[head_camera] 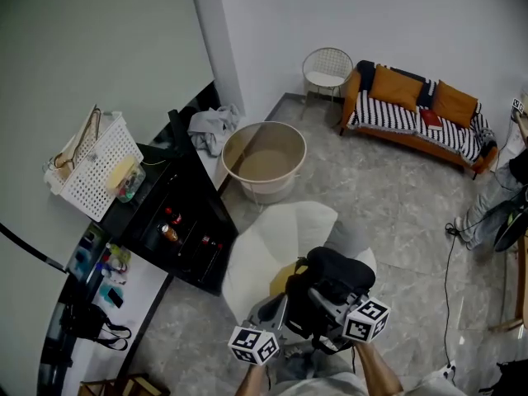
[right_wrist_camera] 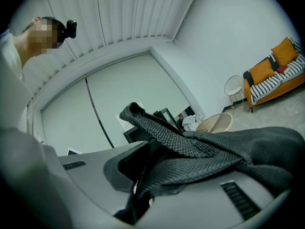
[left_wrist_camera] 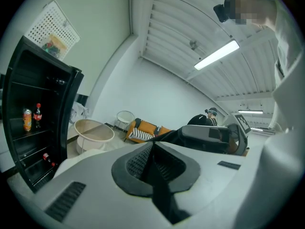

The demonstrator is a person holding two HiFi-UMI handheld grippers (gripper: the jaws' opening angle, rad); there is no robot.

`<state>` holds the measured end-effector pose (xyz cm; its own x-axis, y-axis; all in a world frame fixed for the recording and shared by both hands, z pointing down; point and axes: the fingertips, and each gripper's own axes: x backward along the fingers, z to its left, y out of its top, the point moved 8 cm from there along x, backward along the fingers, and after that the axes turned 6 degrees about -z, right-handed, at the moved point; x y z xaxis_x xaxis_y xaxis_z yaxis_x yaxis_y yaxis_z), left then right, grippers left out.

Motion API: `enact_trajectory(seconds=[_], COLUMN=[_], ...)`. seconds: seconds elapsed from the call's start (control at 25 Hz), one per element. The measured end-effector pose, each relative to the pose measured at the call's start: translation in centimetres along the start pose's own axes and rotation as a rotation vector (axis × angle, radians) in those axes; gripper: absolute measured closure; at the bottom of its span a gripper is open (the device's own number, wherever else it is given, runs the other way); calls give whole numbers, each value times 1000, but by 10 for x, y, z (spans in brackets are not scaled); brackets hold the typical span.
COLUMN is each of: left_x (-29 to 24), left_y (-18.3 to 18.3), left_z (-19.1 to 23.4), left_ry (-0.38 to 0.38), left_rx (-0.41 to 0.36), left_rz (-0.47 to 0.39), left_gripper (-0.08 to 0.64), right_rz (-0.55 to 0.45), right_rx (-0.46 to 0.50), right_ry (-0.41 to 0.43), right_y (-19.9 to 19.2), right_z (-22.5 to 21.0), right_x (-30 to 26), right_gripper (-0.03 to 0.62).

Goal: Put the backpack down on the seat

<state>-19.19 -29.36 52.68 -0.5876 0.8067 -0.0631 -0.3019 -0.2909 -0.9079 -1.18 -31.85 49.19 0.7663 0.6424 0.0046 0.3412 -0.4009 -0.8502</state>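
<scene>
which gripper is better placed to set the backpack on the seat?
Right: the right gripper is shut on the backpack strap, over the seat. The left gripper is shut, no strap showing in it.

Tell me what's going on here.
A person holds tongs in each hand. The right tongs are clamped on the woven strap of the black backpack, which is over the white seat. Whether it rests there is unclear. The left tongs are shut, holding nothing I can make out.
</scene>
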Motion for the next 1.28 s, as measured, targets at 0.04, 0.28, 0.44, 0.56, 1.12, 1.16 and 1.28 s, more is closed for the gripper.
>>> enact_trajectory(seconds=[0.04,0.28,0.44,0.56,1.12,1.16,1.28], left_x=[-1,-7,-3,-3,3,3,4], left_y=[-4,-45,-74,-96,-185,-190,-199], left_z=[0,15,28,42,83,86,88], left_ry=[-1,15,30,28,77,77,81], left_rx=[2,40,64,79,104,110,126], left_rz=[5,38,72,85,134,139,160], left_gripper=[525,525,525,525,525,525,525], right_rz=[0,6,32,47,163,170,184], right_rx=[-5,-31,-54,-53,-155,-162,-180], right_ry=[4,10,-1,-1,-11,-13,-15], right_y=[-3,-36,-68,-93,-220,-225,-235], right_z=[-2,-29,-43,-51,-77,-81,-87], right_x=[1,-1,1,2,22,20,14], right_gripper=[543,543,543,543,543,543,543])
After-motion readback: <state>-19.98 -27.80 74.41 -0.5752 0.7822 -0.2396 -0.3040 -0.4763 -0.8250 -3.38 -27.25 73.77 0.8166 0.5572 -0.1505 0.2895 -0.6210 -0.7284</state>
